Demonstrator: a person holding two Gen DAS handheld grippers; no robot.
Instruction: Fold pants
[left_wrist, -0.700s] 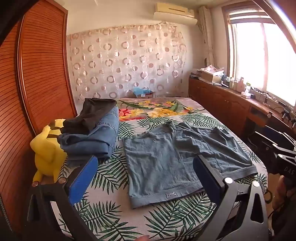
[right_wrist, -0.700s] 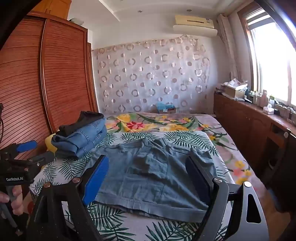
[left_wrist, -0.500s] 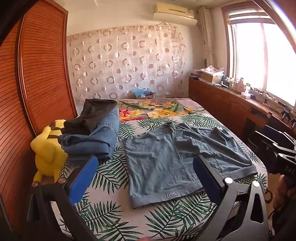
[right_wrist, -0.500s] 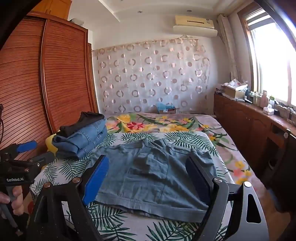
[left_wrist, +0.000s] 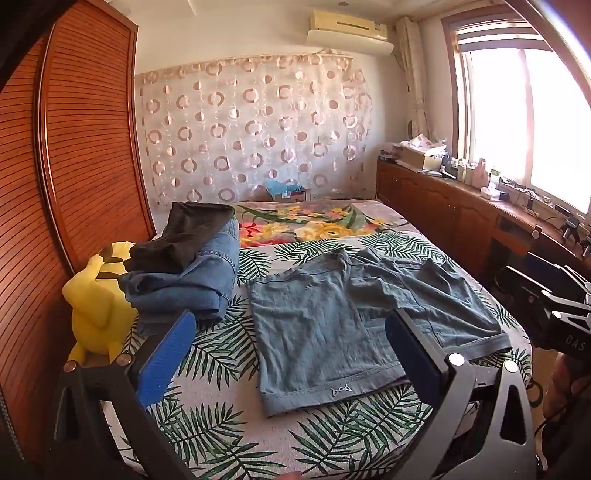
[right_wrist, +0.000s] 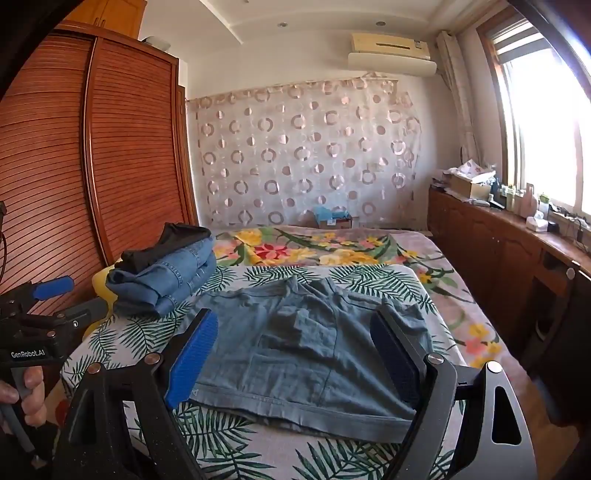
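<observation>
Shorts (left_wrist: 354, 325), grey-blue, lie spread flat on the leaf-print bed (left_wrist: 221, 369) in the left wrist view, unchanged from a moment earlier, so folding has not begun; the left claw (left_wrist: 291, 362) hovers above the near hem, wide open and empty. From the right wrist view, the right claw (right_wrist: 295, 354) likewise hangs level over the shorts (right_wrist: 306, 339), spread apart, holding nothing, beside stacked jeans (right_wrist: 166, 280).

You're facing a bed (left_wrist: 229, 413) under a palm-leaf cover, with a louvred wooden wardrobe (left_wrist: 85, 147) on the left and a circle-patterned curtain (left_wrist: 258, 129) across the far wall. On the right, sunlight floods through a window (left_wrist: 524, 122) above a long wooden cabinet (left_wrist: 443, 210); an air conditioner (left_wrist: 349, 31) hangs high.
</observation>
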